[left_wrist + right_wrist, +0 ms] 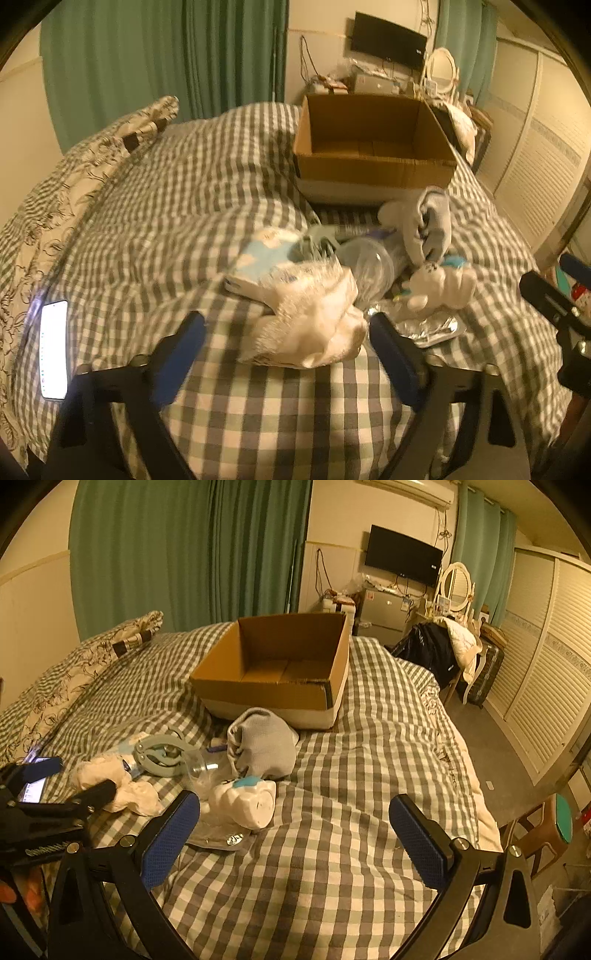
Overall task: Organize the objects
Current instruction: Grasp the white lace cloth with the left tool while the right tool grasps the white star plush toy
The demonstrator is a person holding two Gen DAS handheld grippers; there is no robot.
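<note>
An open cardboard box stands on the checked bed. In front of it lies a pile: crumpled white cloth, a pale blue packet, a clear plastic cup, a grey sock, a white plush toy, a foil packet and a grey ring clip. My left gripper is open, its jaws on either side of the white cloth. My right gripper is open and empty, just right of the plush toy.
A lit phone lies on the bed at the left, by a patterned pillow. A chair with clothes, a dressing table and a louvred wardrobe stand to the right. A stool is beside the bed.
</note>
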